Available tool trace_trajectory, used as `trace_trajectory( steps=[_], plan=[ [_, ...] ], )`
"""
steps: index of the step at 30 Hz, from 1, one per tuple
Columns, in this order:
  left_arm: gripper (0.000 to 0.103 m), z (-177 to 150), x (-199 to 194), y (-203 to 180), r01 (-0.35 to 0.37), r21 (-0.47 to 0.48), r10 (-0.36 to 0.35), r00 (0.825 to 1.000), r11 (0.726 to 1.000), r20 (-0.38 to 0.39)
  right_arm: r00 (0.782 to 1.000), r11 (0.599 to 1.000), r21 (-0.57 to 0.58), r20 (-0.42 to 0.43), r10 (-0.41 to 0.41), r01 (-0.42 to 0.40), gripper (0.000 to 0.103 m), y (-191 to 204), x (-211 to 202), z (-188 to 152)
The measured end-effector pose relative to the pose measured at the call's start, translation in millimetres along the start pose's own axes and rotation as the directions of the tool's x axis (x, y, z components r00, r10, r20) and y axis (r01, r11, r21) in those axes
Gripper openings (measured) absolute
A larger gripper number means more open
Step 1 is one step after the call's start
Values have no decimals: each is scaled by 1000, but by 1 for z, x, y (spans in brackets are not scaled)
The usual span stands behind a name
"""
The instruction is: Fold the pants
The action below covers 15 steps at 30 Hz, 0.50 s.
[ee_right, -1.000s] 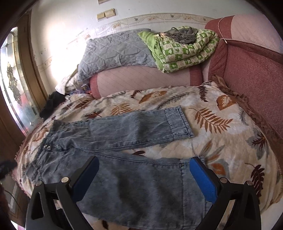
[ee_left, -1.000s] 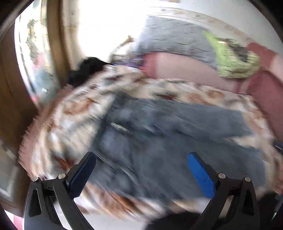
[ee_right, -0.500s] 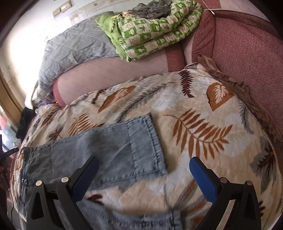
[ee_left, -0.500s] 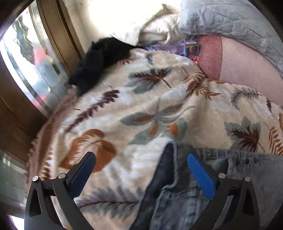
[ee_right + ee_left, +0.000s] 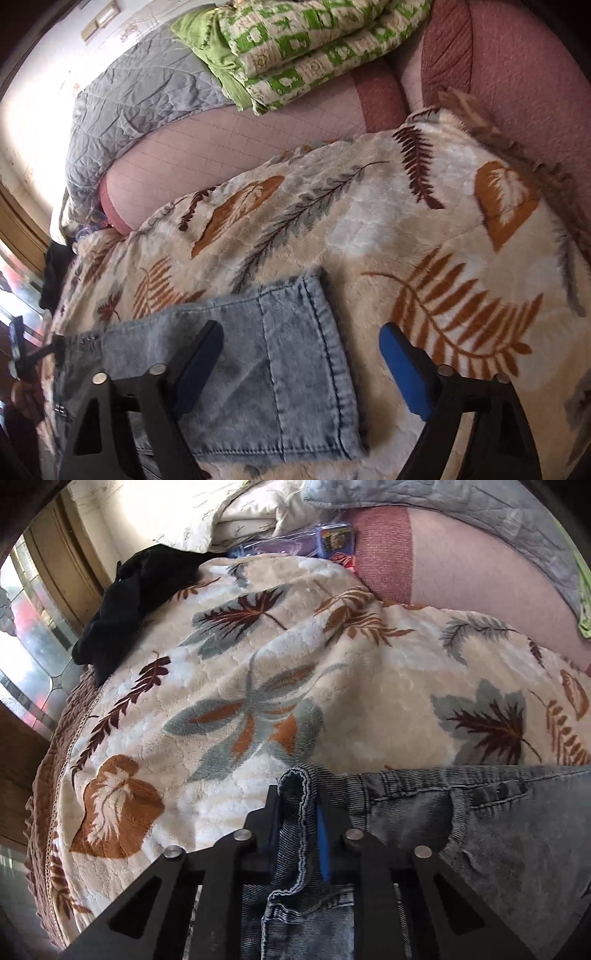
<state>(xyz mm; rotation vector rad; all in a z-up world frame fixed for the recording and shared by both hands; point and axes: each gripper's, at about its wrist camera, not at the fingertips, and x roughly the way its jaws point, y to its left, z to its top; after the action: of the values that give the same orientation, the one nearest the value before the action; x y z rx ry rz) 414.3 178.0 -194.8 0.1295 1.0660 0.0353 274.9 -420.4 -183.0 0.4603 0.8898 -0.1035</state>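
Note:
Grey-blue denim pants (image 5: 295, 387) lie flat on a leaf-patterned blanket (image 5: 258, 664). In the left wrist view their waistband (image 5: 480, 830) runs off to the right. My left gripper (image 5: 297, 805) is shut on the waistband's corner, and the folded hem stands up between its pads. In the right wrist view one leg's cuff lies between the jaws of my right gripper (image 5: 300, 332). Those jaws are closing, but the blue pads (image 5: 402, 369) still stand clear on either side of the cloth. The lower part of the pants is hidden behind the gripper frames.
A black garment (image 5: 122, 602) lies at the blanket's far left corner by a glass door (image 5: 29, 646). At the back are a pink bolster (image 5: 229, 147), a grey quilt (image 5: 140, 103) and a folded green blanket (image 5: 295, 48). A red padded backrest (image 5: 517, 74) bounds the right side.
Both grippers came down and across to the pants. The left one went from wide open to shut on the waistband corner. The right one reached the leg cuff and its jaws narrowed.

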Motion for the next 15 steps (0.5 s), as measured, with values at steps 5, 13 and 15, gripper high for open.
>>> trace_trajectory(
  steps=[5, 13, 15],
  plan=[
    [14, -1, -20, -12, 30, 83, -34, 998, 996, 50, 999, 999, 15, -14, 35, -35, 79, -5, 15, 17],
    [17, -3, -15, -20, -5, 141, -3, 998, 990, 60, 996, 1000, -3, -85, 8, -8, 75, 6, 56, 32],
    [16, -3, -12, -18, 0, 116, -7, 998, 993, 59, 994, 1000, -16, -106, -9, 7, 75, 9, 72, 33]
  ],
)
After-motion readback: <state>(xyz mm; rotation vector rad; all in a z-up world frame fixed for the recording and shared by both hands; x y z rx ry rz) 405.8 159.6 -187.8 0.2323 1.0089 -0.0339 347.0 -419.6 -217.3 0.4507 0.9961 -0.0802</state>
